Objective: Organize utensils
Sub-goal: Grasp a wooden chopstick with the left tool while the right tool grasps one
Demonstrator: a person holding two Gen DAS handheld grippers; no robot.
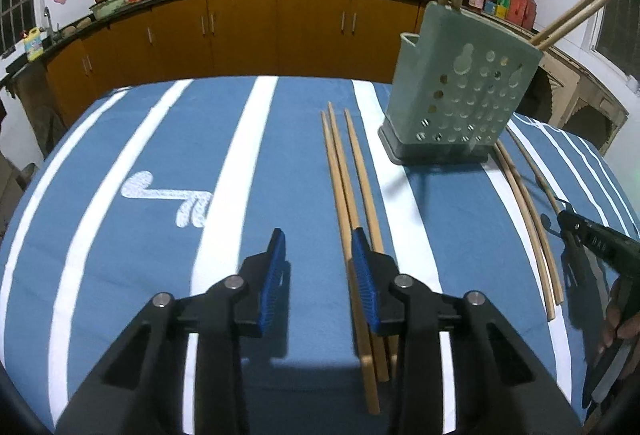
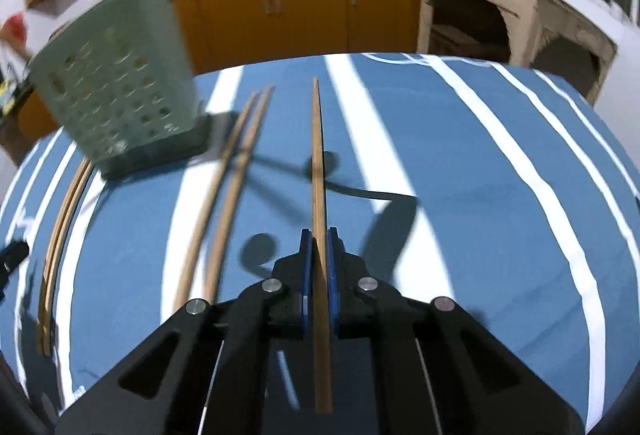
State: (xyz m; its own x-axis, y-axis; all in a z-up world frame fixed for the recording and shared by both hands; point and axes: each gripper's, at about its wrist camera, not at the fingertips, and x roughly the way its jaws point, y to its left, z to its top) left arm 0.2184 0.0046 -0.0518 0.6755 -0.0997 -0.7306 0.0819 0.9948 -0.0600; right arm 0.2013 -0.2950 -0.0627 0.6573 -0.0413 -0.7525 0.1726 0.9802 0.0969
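Observation:
A pale green perforated utensil holder [image 1: 460, 91] stands on the blue striped tablecloth [image 1: 160, 139] with several chopsticks [image 1: 576, 15] sticking out of its top. Three wooden chopsticks [image 1: 346, 195] lie on the cloth left of the holder, and my open, empty left gripper [image 1: 318, 247] hovers over their near ends. Two more chopsticks [image 1: 528, 223] lie right of the holder. My right gripper [image 2: 319, 241] is shut on one chopstick [image 2: 318, 155], held above the cloth and pointing forward. The holder [image 2: 116, 83] is to its left, with two chopsticks [image 2: 228, 187] lying between.
The right gripper [image 1: 592, 235] shows at the right edge of the left wrist view. Orange kitchen cabinets [image 1: 280, 27] with a dark counter, pots and bags run behind the table. A beige cabinet [image 2: 500, 19] stands at the far right. The cloth [image 2: 480, 175] continues to the right.

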